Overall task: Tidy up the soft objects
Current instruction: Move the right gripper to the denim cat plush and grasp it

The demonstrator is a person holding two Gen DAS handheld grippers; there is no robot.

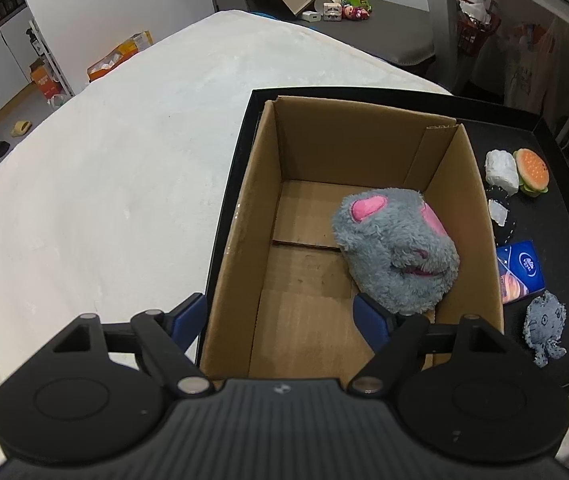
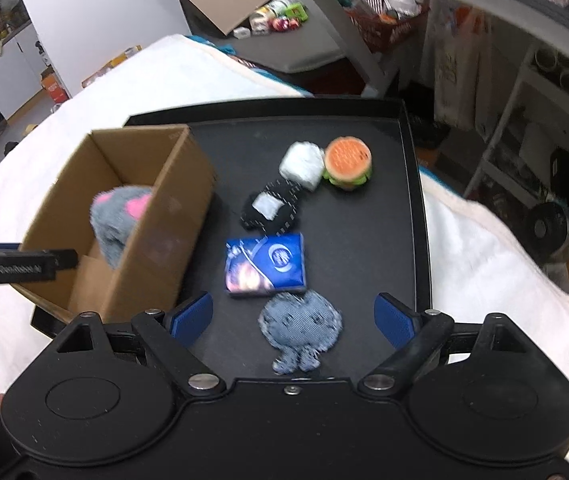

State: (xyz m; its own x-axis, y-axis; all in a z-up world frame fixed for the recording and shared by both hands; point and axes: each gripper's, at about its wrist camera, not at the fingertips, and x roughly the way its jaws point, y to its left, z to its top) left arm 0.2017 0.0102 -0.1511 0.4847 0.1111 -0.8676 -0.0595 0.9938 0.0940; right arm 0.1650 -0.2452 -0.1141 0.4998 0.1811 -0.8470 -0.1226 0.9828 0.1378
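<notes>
Left gripper stands open over the cardboard box, gripping nothing; its right pad partly hides the lower edge of the grey plush lying inside. Right gripper is also open and empty, with the denim octopus between its pads, untouched, on the black tray. Tissue pack, burger toy and white bundle lie beyond; the box is motion-blurred in the right view.

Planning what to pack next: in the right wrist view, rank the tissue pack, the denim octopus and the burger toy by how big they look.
1. tissue pack and denim octopus: alike, and the octopus is nearer the camera
2. burger toy, smallest, though farthest
</notes>
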